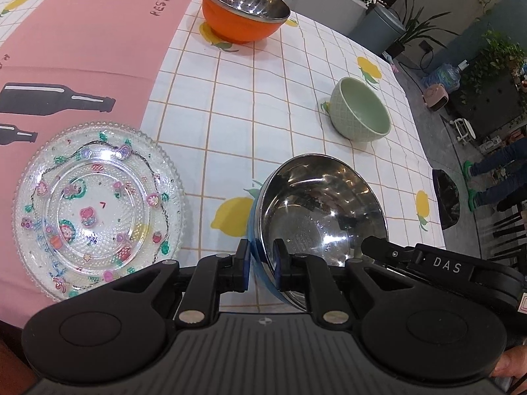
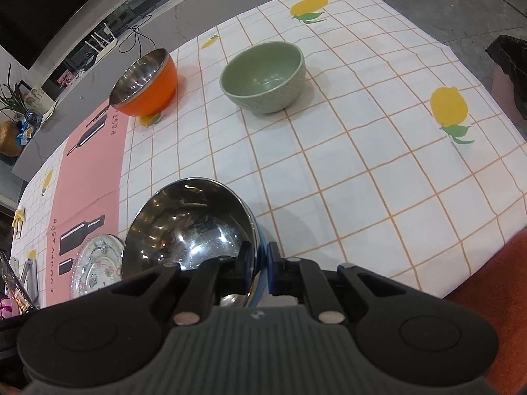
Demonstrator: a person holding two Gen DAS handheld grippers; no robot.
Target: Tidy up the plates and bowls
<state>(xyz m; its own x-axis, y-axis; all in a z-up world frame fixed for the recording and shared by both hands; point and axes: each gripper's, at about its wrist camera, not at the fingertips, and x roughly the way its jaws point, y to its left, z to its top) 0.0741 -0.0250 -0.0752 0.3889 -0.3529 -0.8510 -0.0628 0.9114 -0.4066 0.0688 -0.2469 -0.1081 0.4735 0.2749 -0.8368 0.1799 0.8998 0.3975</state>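
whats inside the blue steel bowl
Nothing but reflections on the shiny inside of the blue bowl. One finger of each tool dips over its rim, hiding a little of the inner wall.

Orange bowl (image 1: 245, 10) at twelve o'clock, pale green bowl (image 1: 360, 109) at two, blue-sided steel bowl (image 1: 324, 210), lemon-print checked tablecloth (image 1: 263, 105)

Plate (image 1: 95, 210) left of near bowl (image 1: 322, 210) — 2 bowls behind.
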